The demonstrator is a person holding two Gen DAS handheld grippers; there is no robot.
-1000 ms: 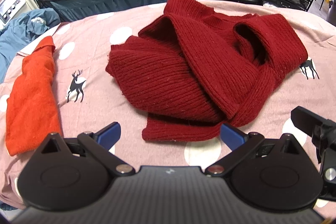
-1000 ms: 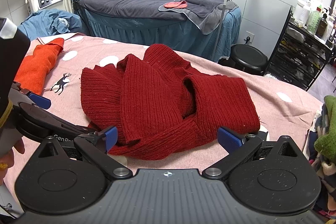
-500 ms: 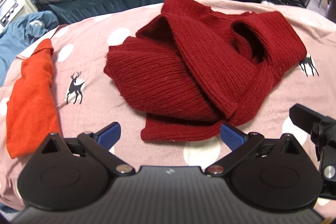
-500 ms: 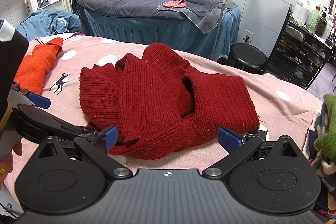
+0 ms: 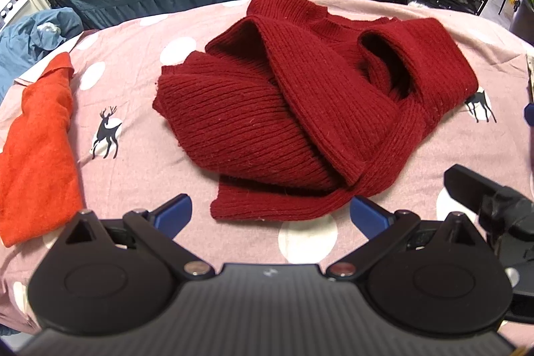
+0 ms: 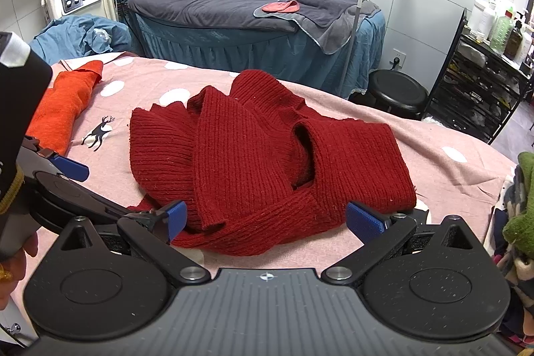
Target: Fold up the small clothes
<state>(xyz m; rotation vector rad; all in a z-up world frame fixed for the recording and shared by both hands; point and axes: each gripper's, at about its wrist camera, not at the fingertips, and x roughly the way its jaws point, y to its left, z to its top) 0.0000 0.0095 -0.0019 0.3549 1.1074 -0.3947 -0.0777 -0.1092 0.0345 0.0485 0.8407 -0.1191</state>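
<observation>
Red sweater (image 5: 300,109) lies bunched mid-bed on pink sheet (image 5: 140,175), sleeves crossed, not yet folded. Orange cloth (image 5: 36,135) at 9 o'clock looks done already, we judge. Left gripper (image 5: 270,212) and right gripper (image 6: 267,219) both wide apart, empty, just short of sweater's near hem. Left to do: flatten, fold sweater.

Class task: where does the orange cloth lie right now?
In the left wrist view, the orange cloth lies at the pink bedspread's left edge, left of the dark red sweater.
</observation>
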